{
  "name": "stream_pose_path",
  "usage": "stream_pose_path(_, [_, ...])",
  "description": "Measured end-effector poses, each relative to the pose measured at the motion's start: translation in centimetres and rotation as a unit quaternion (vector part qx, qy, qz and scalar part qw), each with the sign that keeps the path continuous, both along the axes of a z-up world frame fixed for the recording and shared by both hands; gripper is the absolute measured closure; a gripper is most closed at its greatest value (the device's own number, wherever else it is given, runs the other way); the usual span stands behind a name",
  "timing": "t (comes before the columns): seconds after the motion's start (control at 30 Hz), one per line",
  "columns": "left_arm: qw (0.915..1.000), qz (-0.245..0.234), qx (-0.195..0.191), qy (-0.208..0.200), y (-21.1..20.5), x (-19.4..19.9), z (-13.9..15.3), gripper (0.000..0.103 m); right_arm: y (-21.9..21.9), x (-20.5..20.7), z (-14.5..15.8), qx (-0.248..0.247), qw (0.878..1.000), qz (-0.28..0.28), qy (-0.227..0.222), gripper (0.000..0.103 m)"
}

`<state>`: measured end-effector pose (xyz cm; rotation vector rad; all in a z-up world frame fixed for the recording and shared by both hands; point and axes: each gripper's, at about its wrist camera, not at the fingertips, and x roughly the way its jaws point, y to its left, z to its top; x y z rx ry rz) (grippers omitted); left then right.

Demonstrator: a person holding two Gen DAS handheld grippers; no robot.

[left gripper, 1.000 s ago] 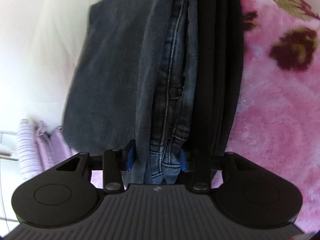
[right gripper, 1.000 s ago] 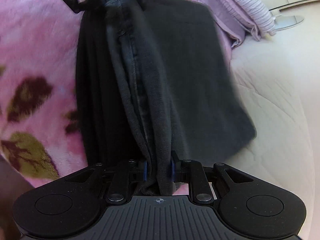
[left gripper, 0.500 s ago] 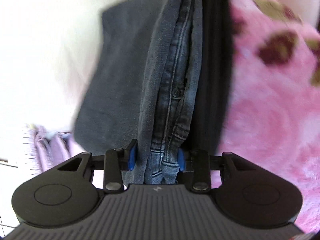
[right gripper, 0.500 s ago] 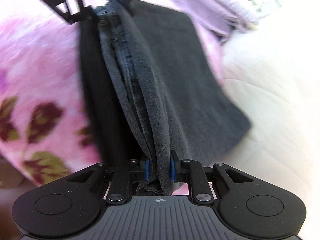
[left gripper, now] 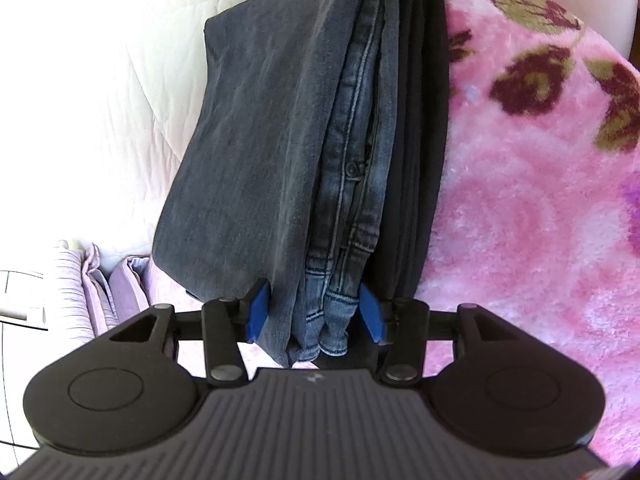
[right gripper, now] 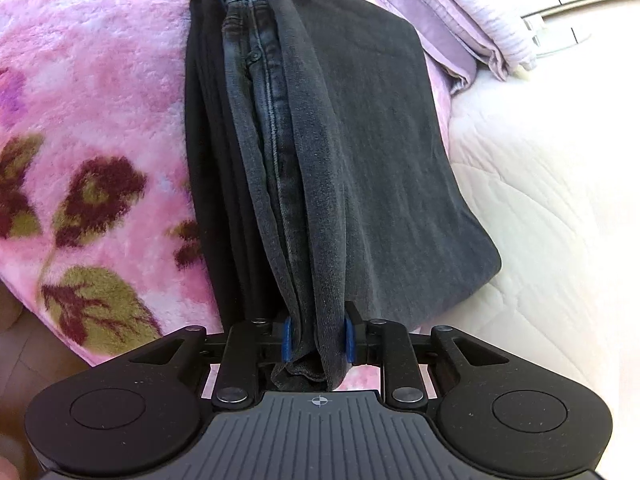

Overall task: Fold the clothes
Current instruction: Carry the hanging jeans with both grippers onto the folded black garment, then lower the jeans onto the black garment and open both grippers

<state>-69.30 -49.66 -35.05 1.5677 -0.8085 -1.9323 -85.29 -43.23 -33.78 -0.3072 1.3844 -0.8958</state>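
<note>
**Onlooker:** Left wrist view had the jeans (left gripper: 320, 152) strung between both grippers, hanging doubled over the pink floral blanket (left gripper: 540, 200). Left gripper (left gripper: 314, 314) had just been easing its jaws wider, denim in between but barely pinched; right gripper (right gripper: 316, 338) was clamped on the other end.

**Reply:** So mid-fold, looked like?

**Onlooker:** Yeah. Next I'd guess laying them flat. Lilac pillows (right gripper: 460, 20) crowded the white quilt (right gripper: 540, 200) side.
</note>
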Motion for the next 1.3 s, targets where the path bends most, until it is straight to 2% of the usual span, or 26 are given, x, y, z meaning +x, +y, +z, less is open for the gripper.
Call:
stream_pose_path(0.07, [1.0,0.0,0.004,-0.001,-0.6,-0.3,-0.2,0.057,-1.9,-0.5,-1.1,0.013,0.999,-0.014,-0.03,0.081])
stream_pose_path(0.1, [1.0,0.002,0.002,0.0,-0.8,-0.3,-0.2,0.058,-2.1,-0.6,-0.9,0.009,1.0,-0.006,-0.025,0.083])
stream_pose_path(0.2, [0.9998,0.009,-0.012,0.012,-0.8,-1.3,-0.6,0.058,-2.0,-0.6,0.8,-0.054,0.997,0.046,0.011,0.083])
stream_pose_path(0.23, [0.9997,0.006,-0.017,0.014,-0.7,-1.6,-0.8,0.059,-1.8,-1.0,1.2,-0.079,0.995,0.052,0.013,0.083])
stream_pose_path(0.27, [0.9997,0.004,-0.019,0.012,-0.6,-1.6,-1.0,0.059,-1.7,-1.4,0.8,-0.083,0.995,0.051,0.014,0.083])
stream_pose_path(0.3, [0.9998,0.003,-0.018,0.007,-0.7,-1.5,-1.1,0.059,-1.7,-1.8,0.2,-0.08,0.995,0.05,0.017,0.083])
stream_pose_path(0.37, [0.9998,0.006,-0.016,0.005,-1.4,-1.2,-1.1,0.059,-1.7,-2.0,-2.3,-0.018,0.999,0.039,0.027,0.082])
stream_pose_path(0.43, [0.9999,0.009,-0.014,0.002,-2.1,-1.0,-1.1,0.059,-1.1,-1.5,-2.9,-0.025,0.999,0.025,0.025,0.082])
stream_pose_path(0.53, [0.9997,0.02,-0.009,0.003,-3.3,-0.9,-0.9,0.058,-1.0,-1.3,-0.5,-0.016,0.998,-0.037,-0.046,0.082])
stream_pose_path(0.57, [0.9996,0.025,-0.009,0.003,-3.3,-1.0,-1.2,0.058,-0.9,-1.1,-0.1,-0.021,0.997,-0.044,-0.057,0.082])
stream_pose_path(0.67, [0.9996,0.025,-0.015,-0.003,-1.6,-2.1,-1.8,0.058,0.3,-0.4,-1.6,-0.013,0.999,-0.025,-0.034,0.082])
stream_pose_path(0.8, [0.9992,0.033,-0.021,-0.005,-1.2,-1.9,-2.1,0.058,0.4,-0.6,-0.5,-0.018,0.998,-0.037,-0.05,0.082])
stream_pose_path(0.97, [0.9987,0.046,-0.021,0.0,-1.1,-1.7,-2.1,0.058,2.0,-0.3,-2.2,-0.026,1.0,-0.007,-0.01,0.082])
stream_pose_path(1.07, [0.9982,0.058,-0.014,0.009,-0.3,-1.2,-1.4,0.056,3.2,-0.3,-2.6,-0.037,0.999,0.001,0.014,0.078])
stream_pose_path(1.17, [0.9948,0.096,0.009,0.032,0.3,0.2,-0.1,0.054,3.9,-0.9,-2.2,-0.043,0.999,-0.015,-0.001,0.071])
stream_pose_path(1.23, [0.9872,0.146,0.037,0.053,0.1,1.4,1.0,0.053,4.7,-1.5,-1.6,-0.029,0.999,-0.038,-0.014,0.064])
stream_pose_path(1.27, [0.9809,0.173,0.052,0.072,0.0,2.1,1.6,0.053,5.0,-1.8,-1.3,-0.021,0.998,-0.05,-0.021,0.055])
stream_pose_path(1.3, [0.9736,0.199,0.066,0.09,0.0,2.7,2.2,0.053,5.3,-2.1,-0.9,-0.001,0.997,-0.066,-0.032,0.05])
